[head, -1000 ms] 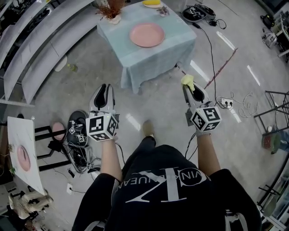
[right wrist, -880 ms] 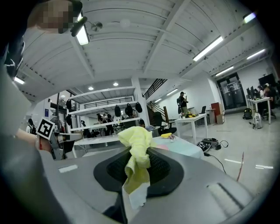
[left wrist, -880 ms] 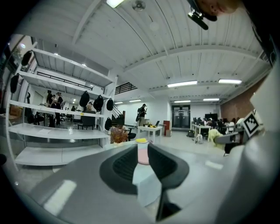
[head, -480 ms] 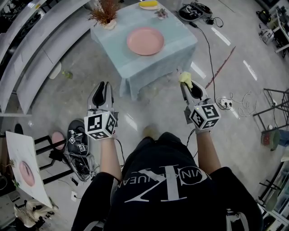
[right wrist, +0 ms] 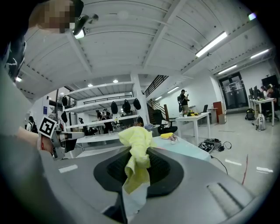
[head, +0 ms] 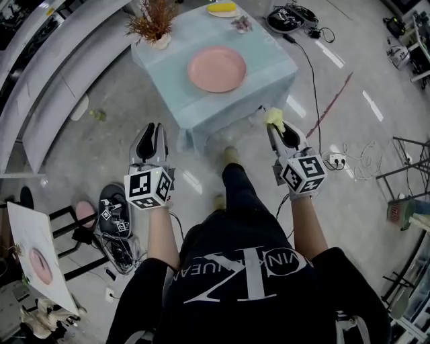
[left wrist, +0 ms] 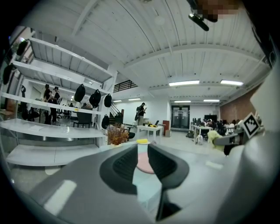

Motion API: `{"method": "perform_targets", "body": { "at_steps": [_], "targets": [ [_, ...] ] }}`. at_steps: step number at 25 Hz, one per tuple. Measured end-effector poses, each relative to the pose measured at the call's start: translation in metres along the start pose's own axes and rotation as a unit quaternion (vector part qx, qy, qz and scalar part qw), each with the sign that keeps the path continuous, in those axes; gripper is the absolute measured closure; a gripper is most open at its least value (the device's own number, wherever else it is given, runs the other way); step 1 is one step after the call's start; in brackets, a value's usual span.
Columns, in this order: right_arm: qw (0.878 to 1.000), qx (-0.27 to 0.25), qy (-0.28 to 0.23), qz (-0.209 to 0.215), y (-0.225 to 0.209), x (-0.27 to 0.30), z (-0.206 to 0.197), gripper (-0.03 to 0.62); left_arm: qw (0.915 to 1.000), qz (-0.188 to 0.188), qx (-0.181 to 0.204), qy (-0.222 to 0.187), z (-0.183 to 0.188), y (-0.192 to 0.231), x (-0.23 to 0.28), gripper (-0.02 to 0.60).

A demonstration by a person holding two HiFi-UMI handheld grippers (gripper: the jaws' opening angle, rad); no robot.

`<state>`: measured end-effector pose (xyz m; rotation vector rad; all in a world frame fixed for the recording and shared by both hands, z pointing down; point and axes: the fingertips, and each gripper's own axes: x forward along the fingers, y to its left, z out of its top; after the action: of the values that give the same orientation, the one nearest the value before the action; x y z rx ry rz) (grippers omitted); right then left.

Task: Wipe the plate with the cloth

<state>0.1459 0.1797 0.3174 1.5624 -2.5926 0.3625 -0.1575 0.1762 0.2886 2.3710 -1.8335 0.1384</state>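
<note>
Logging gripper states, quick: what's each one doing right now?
Left gripper: open, nothing between the jaws.
Right gripper: shut on the cloth.

plate (head: 217,68) on table (head: 270,62) | cloth (head: 275,118) in right gripper (head: 280,132) | left gripper (head: 154,129) well left

Glossy grey floor (head: 101,144), white shelving (left wrist: 48,124)

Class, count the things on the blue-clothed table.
4: pink plate mid-table, dried plant at the far left corner, yellow item and small object along the far edge.
</note>
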Motion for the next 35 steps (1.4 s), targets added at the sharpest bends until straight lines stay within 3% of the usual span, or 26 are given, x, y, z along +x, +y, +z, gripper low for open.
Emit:
{"method": "perform_targets", "body": {
  "at_steps": [13,27,35],
  "targets": [
    [0.997,-0.019,0.042,0.053,-0.033,0.139,0.011,0.513,0.9994,0.019,-0.015,0.026,-0.005,0.035,0.116,0.581],
    [0.983,-0.048,0.131,0.116,-0.063,0.253,-0.033,0.514,0.9942,0.019,-0.037,0.099,-0.06,0.043,0.222,0.581],
    [0.969,-0.069,0.185,0.146,-0.082,0.3,-0.063,0.514,0.9896,0.02,-0.043,0.136,-0.09,0.046,0.273,0.581]
  ]
}}
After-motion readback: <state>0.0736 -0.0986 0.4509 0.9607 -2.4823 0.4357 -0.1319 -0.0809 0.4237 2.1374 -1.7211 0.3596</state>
